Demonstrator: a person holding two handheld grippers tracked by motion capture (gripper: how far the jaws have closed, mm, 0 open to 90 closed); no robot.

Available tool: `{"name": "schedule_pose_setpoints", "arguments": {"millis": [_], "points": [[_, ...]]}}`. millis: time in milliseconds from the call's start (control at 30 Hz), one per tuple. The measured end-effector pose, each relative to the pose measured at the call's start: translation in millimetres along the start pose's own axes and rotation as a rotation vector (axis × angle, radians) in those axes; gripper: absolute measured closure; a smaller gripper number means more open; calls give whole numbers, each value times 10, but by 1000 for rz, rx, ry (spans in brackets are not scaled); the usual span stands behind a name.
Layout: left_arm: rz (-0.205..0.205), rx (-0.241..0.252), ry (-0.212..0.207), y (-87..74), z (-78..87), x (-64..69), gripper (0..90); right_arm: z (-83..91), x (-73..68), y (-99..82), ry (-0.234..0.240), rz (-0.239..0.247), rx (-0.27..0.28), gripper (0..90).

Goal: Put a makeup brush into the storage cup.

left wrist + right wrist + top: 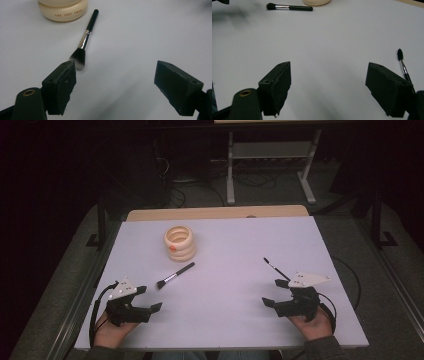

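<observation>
Start pose, nothing held; left gripper (150, 299) and right gripper (272, 292) at worktop's near edge, jaws wide apart, empty; makeup brush (175, 275) nearest left; likely first pick, needs reach forward.

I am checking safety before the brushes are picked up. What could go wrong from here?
1. The makeup brush lies flat on the table, so the left gripper may scrape the surface or roll the round handle away.
2. Its bristles lie near one of the left fingers; closing there could crush them.
3. The thin spoolie brush lies beside the right gripper, off its centre line, and could be knocked aside.
</observation>
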State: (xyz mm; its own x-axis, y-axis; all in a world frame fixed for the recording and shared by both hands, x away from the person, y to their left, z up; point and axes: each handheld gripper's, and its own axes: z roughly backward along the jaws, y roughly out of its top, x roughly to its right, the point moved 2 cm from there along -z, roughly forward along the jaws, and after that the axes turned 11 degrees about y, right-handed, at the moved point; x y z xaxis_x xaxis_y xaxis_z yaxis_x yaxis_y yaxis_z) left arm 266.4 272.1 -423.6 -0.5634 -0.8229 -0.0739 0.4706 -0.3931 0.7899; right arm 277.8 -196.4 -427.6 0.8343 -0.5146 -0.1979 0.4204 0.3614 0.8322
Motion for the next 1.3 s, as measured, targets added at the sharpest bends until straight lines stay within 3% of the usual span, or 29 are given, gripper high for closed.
{"name": "schedule_pose_setpoints", "arguments": {"millis": [933, 1300], "points": [[-9, 2, -24, 35, -16, 0, 181, -8, 4, 6, -15, -5, -4, 192], [-78, -36, -30, 230, -97, 1, 226, 1, 0, 8, -17, -15, 7, 196]]}}
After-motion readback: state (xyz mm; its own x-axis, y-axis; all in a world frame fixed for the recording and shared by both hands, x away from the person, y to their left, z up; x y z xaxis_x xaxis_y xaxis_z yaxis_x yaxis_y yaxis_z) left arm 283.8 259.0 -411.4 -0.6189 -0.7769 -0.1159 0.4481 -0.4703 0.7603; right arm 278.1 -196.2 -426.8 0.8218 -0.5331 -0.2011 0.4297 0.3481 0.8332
